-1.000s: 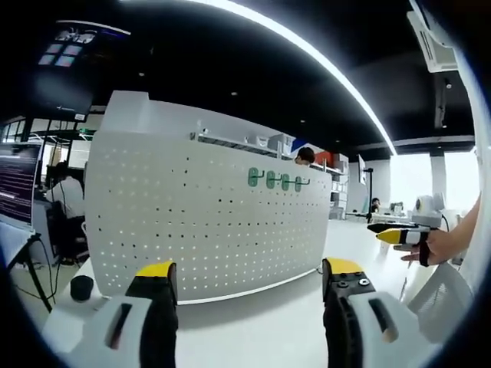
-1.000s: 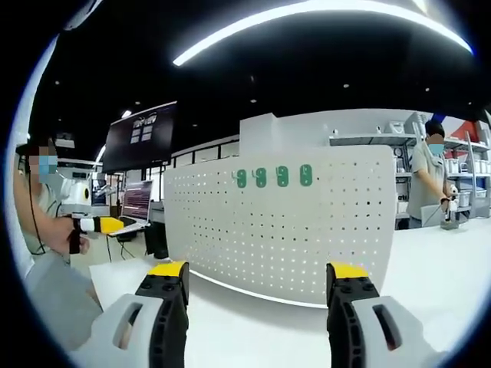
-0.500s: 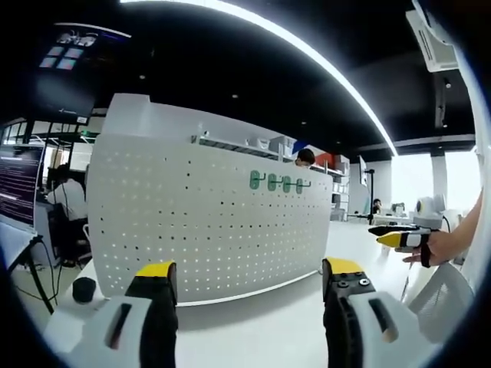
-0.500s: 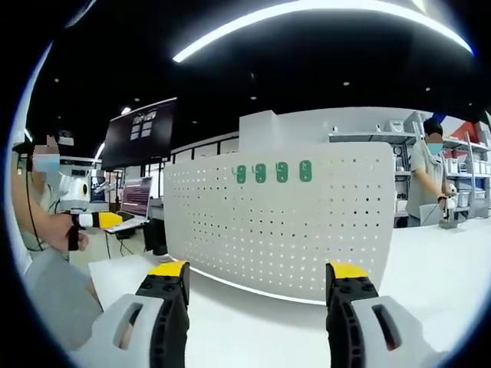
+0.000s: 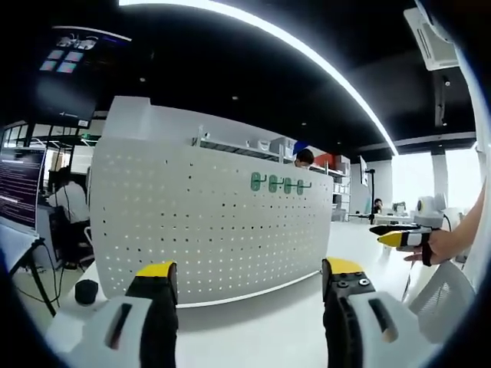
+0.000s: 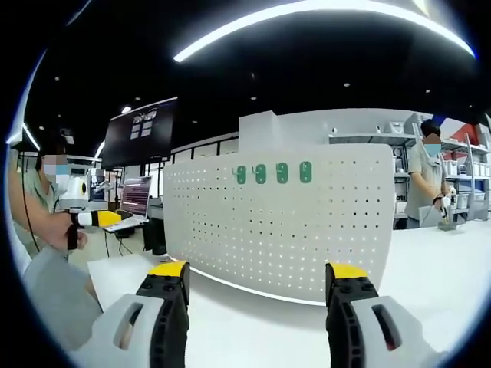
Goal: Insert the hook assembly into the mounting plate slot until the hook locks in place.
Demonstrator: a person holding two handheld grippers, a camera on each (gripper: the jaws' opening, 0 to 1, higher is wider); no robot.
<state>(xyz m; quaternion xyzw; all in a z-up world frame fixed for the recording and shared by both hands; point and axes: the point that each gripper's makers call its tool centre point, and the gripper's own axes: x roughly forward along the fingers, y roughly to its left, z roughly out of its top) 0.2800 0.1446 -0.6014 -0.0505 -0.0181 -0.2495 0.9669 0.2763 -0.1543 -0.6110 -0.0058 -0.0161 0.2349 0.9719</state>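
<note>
White perforated mounting plate [image 5: 207, 226] standing upright on the white desk [image 6: 268, 326], four green hooks [image 6: 273, 173] in a row near its top edge, left gripper [image 5: 245, 277] jaws apart and empty, right gripper [image 6: 257, 277] jaws apart and empty, both short of the plate

Little has changed — only small drifts of view.
In the left gripper view the pegboard [image 5: 207, 222] and its green hooks [image 5: 278, 184] sit slightly further right; in the right gripper view the other hand-held gripper [image 6: 103, 220] has edged right — the person's head leaned in.
</note>
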